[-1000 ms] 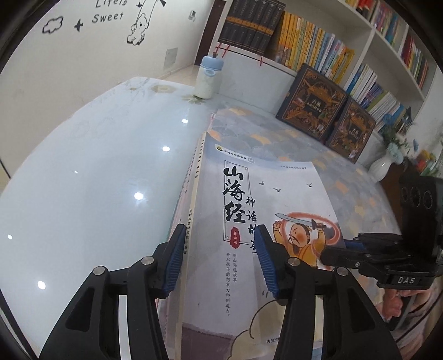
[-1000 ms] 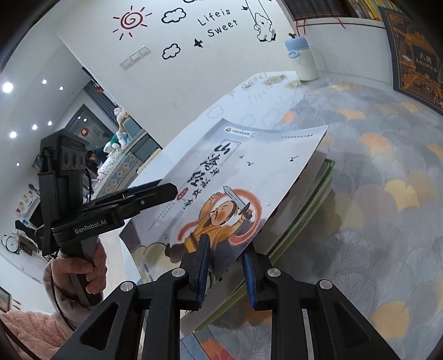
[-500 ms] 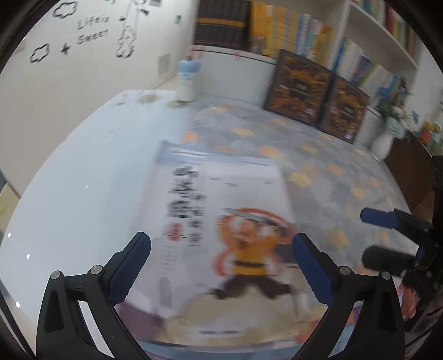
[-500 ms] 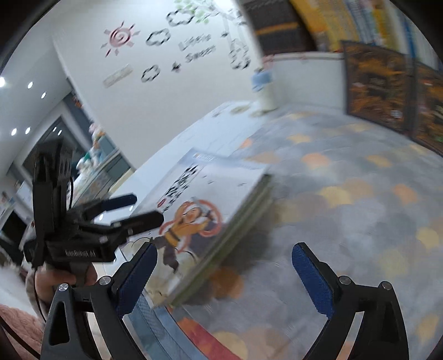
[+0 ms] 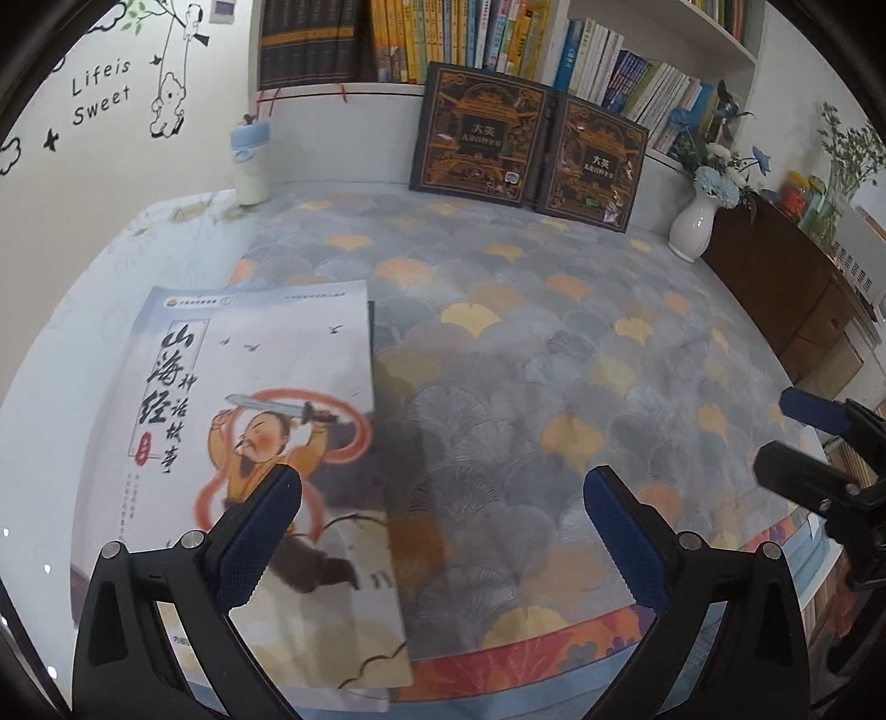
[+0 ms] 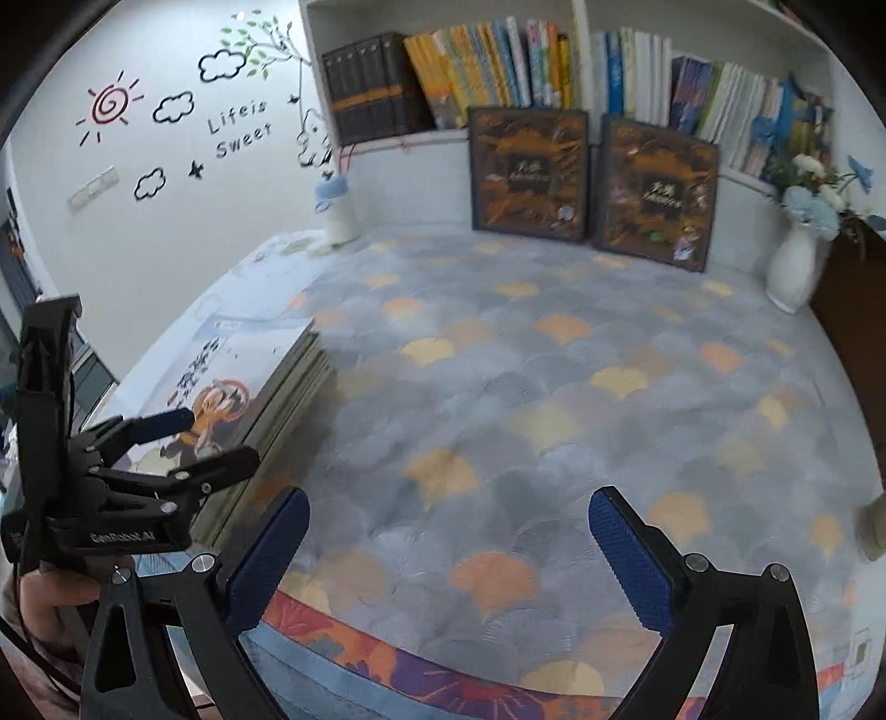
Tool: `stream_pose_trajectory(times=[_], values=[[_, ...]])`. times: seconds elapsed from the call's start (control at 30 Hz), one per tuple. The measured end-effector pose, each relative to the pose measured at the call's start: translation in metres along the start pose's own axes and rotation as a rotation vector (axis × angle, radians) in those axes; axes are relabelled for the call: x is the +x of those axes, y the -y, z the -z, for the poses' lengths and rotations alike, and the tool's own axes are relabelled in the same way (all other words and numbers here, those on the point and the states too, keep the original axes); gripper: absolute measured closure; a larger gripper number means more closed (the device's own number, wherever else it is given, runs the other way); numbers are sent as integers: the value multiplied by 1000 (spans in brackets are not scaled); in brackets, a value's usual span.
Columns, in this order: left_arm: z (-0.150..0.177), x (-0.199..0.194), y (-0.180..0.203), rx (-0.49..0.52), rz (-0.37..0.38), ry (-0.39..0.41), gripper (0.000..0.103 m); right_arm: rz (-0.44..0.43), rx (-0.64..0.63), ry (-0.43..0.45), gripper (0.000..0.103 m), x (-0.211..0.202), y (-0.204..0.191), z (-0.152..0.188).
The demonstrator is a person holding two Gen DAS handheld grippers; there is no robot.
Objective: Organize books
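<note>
**Both grippers empty, books stacked at left**

The left gripper [image 5: 443, 531] gapes wide, holding nothing. The right gripper [image 6: 448, 548] is opening, nothing between its jaws. The book stack [image 5: 266, 443] lies flat on the surface's [image 5: 554, 387] left edge.

Home setting, child's reading corner by look. White bookshelf [image 5: 498, 39] packed with colourful spines at 12 o'clock. Cartoon wall decals [image 6: 183, 116], "Life is Sweet", at 10 o'clock. Flower vase [image 5: 692, 227] at 2 o'clock. Patterned mat [image 5: 554, 360] covers bench.
</note>
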State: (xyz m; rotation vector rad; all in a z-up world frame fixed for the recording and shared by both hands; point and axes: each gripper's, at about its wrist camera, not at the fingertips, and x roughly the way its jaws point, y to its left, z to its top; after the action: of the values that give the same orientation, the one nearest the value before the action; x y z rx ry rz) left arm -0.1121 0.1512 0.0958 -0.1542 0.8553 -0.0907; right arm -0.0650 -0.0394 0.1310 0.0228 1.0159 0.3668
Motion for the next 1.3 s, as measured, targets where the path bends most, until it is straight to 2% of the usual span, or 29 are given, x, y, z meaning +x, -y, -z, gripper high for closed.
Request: stream_pose_trajectory(times=[0.1, 0.2, 0.4, 1.3], values=[[0, -3, 5, 19, -25, 11, 1, 20, 4, 12, 2, -5, 2, 3], [-1, -4, 6, 27, -20, 13, 1, -17, 16, 13, 2, -3, 5, 7], [-2, -8, 9, 34, -6, 22, 1, 9, 49, -50, 2, 19, 9, 12], [-2, -7, 6, 31, -8, 29, 1, -15, 15, -26, 2, 14, -11, 7]])
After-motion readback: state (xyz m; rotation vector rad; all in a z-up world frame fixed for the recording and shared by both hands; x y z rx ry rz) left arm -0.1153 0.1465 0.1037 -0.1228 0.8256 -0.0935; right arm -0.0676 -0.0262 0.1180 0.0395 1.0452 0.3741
